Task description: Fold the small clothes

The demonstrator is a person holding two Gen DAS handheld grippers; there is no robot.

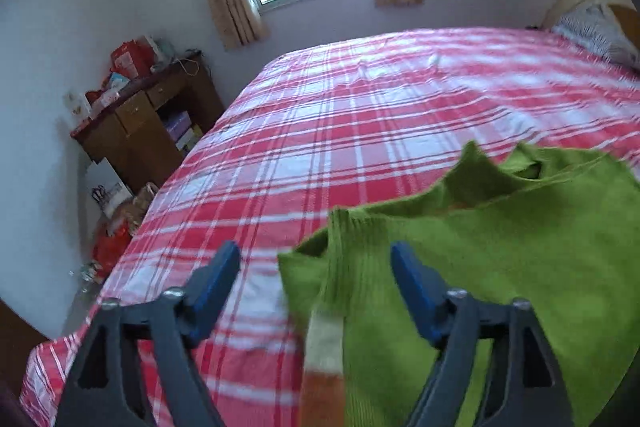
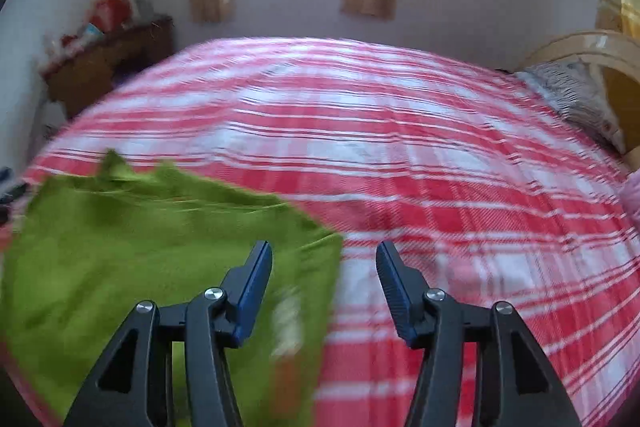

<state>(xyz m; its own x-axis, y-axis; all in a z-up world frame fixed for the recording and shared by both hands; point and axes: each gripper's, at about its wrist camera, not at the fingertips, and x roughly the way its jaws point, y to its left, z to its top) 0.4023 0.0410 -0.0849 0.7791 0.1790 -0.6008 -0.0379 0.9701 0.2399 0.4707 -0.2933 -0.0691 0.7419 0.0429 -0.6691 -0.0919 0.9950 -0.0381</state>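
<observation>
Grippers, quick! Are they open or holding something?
Left gripper: open, holding nothing, above the green knitted garment.
Right gripper: open, holding nothing.

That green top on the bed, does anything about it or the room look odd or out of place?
Only mildly: the green knitted top lies rumpled on the red-and-white checked bedsheet, its far edge bunched into peaks rather than flat. The cluttered wooden desk has bags piled beside it. Nothing looks spilled or damaged; both views are blurred.
</observation>
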